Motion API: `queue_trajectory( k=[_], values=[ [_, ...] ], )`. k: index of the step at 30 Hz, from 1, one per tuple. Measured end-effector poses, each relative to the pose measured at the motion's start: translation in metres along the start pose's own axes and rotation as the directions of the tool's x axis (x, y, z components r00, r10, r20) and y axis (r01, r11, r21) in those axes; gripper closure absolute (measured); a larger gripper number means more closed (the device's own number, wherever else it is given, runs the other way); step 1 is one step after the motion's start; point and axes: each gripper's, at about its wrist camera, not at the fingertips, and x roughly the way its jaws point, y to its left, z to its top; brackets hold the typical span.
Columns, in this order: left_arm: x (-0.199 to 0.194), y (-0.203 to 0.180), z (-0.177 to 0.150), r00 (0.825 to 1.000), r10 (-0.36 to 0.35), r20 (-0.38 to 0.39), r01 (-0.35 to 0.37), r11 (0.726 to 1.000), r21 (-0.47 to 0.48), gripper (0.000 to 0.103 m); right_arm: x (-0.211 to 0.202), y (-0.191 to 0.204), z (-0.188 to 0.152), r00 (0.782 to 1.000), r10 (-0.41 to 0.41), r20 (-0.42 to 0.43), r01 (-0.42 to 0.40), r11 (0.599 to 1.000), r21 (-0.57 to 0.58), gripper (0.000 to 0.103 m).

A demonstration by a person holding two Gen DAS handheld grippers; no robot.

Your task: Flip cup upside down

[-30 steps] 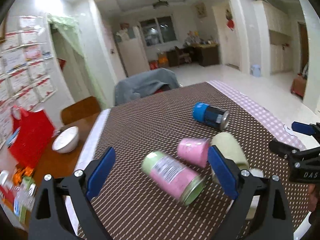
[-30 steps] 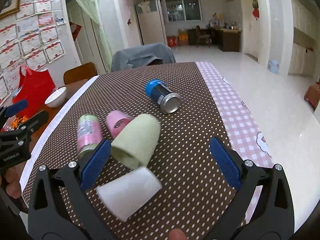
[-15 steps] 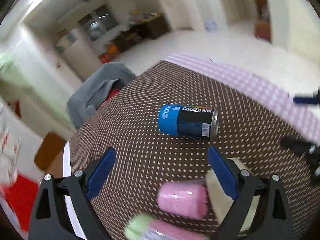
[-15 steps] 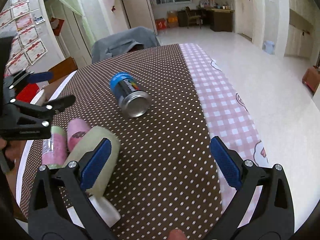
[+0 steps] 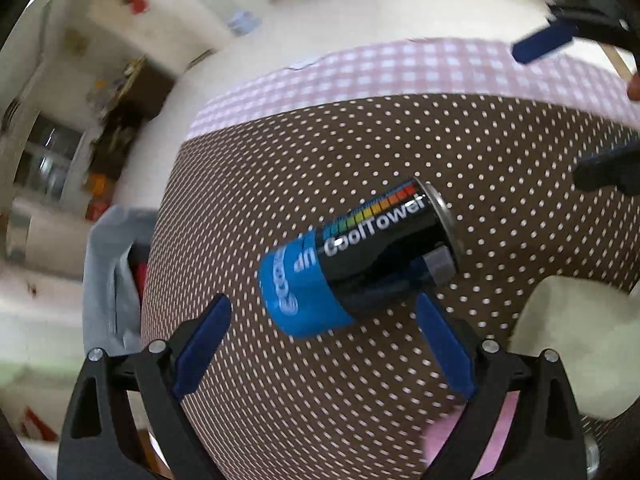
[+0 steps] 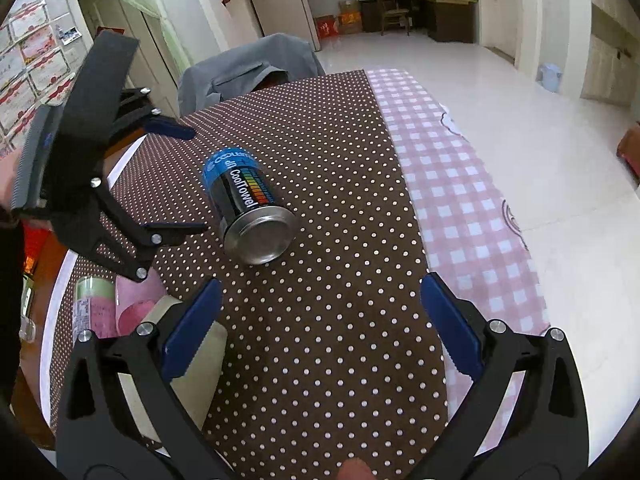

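A: Item one, far left in the right wrist view: left gripper (image 6: 176,184), jaws spread wide, nothing between them. It hangs over the brown dotted tablecloth (image 6: 328,128), angled toward the cup.

B: Item two, the cup?

A: Blue-and-black cup (image 5: 356,256), marked "CoolTower", lying on its side on the tablecloth. In the left wrist view it sits just ahead of the open fingers, blue end nearer the left finger, metal rim toward the right one. In the right wrist view the shiny metal end (image 6: 260,238) faces the camera.

B: Handling?

A: Judged rigid, metal-walled, probably light if empty. Smooth printed sleeve and round body: likely to roll or slip under a loose pinch. Not fragile. Best held across the middle of the barrel, fingers on opposite sides, clear of either end.

B: Further right?

A: Pale green cup (image 5: 572,344) lying near the blue one, apart from it; a pink cup (image 6: 134,300) and a labelled green jar (image 6: 90,304) at the near left corner. Last, right gripper (image 6: 320,324), jaws open and empty, well short of the blue cup.
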Motion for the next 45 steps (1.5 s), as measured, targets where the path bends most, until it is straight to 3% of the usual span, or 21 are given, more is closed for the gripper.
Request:
queue_trajectory(
  k=[5, 7, 12, 17, 19, 20, 21, 27, 34, 40, 45],
  values=[
    [0.022, -0.007, 0.011, 0.997, -0.069, -0.037, 0.074, 0.982, 0.172, 0.011, 0.006, -0.006, 0.001, 1.0, 0.009, -0.022, -0.008, 1.0, 0.009, 0.006],
    [0.028, -0.011, 0.016, 0.998, -0.048, -0.035, 0.054, 0.972, 0.229, 0.011, 0.007, -0.007, 0.001, 1.0, 0.001, -0.024, -0.001, 1.0, 0.008, 0.006],
    [0.034, -0.006, 0.036, 0.991, -0.124, -0.048, 0.131, 0.97, 0.202, 0.011, 0.009, -0.017, 0.0, 1.0, 0.003, -0.028, -0.002, 1.0, 0.026, 0.006],
    [0.052, -0.023, 0.049, 0.987, -0.12, -0.11, 0.145, 0.955, 0.259, 0.011, 0.007, -0.019, -0.003, 0.999, 0.012, -0.03, -0.011, 0.999, 0.036, 0.006],
    [0.059, -0.028, 0.051, 0.982, -0.136, -0.128, 0.163, 0.958, 0.238, 0.016, 0.006, -0.018, -0.004, 0.999, 0.015, -0.03, -0.013, 0.999, 0.042, 0.006],
    [0.058, -0.024, 0.053, 0.975, -0.177, -0.132, 0.2, 0.962, 0.188, 0.031, 0.006, -0.019, -0.005, 0.999, 0.017, -0.029, -0.015, 0.999, 0.047, 0.006],
    [0.059, -0.02, 0.054, 0.973, -0.193, -0.131, 0.211, 0.966, 0.149, 0.034, 0.005, -0.019, -0.006, 0.999, 0.017, -0.029, -0.016, 0.999, 0.05, 0.006],
    [0.065, -0.007, 0.056, 0.971, -0.206, -0.12, 0.204, 0.979, -0.025, 0.035, -0.004, -0.019, -0.015, 0.999, 0.027, -0.028, -0.025, 0.997, 0.069, 0.006],
    [0.012, 0.013, 0.035, 0.981, -0.189, -0.037, 0.176, 0.959, -0.222, 0.037, -0.029, -0.017, -0.025, 1.0, 0.02, -0.005, -0.019, 0.996, 0.093, 0.006],
    [-0.018, 0.003, 0.013, 0.985, -0.165, -0.045, 0.144, 0.944, -0.297, 0.038, -0.056, -0.011, -0.037, 1.0, 0.015, 0.025, -0.018, 0.996, 0.091, 0.006],
    [0.016, -0.006, 0.017, 0.981, -0.162, -0.103, 0.119, 0.933, -0.338, 0.037, -0.067, -0.008, -0.051, 0.999, 0.021, 0.028, -0.023, 0.995, 0.095, 0.006]
  ],
)
